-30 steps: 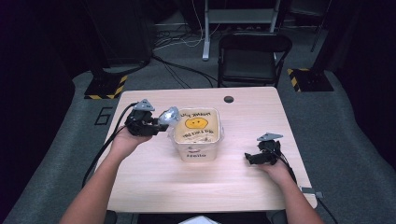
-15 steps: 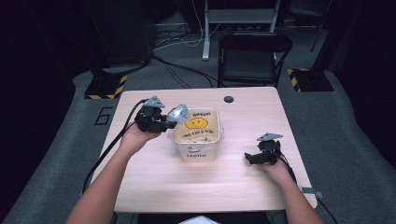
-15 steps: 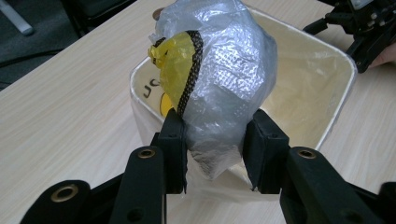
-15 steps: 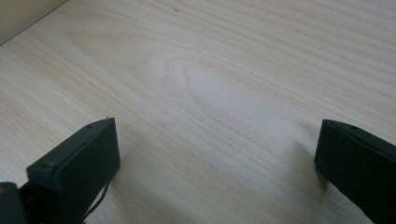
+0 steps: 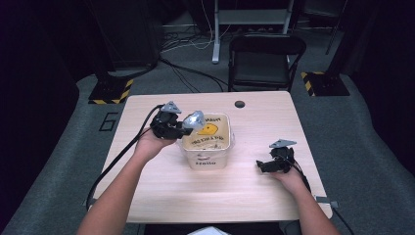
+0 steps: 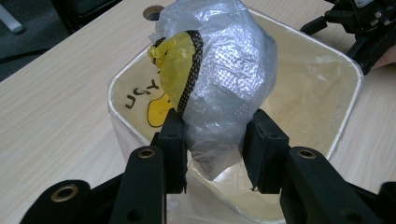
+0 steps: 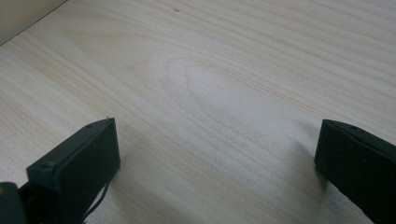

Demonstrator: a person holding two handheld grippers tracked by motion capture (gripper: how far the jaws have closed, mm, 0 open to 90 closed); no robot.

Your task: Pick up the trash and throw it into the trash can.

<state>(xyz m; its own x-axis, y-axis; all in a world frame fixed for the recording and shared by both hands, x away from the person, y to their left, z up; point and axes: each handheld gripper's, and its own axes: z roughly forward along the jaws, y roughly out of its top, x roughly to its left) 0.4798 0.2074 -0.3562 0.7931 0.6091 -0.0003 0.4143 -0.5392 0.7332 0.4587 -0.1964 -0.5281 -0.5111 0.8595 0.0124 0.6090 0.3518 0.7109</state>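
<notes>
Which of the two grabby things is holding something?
The left hand-held gripper: its jaws squeeze a crinkly plastic bag over the tub. The right hand-held gripper rests open and empty on the table.

Crumpled clear plastic bag [image 6: 219,88] above open tub [image 6: 348,70]

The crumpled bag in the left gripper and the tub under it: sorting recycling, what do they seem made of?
The bag looks like thin, glossy clear plastic film, creased, with yellow print. The tub seems translucent cream plastic; light shows through its smooth walls.
</notes>
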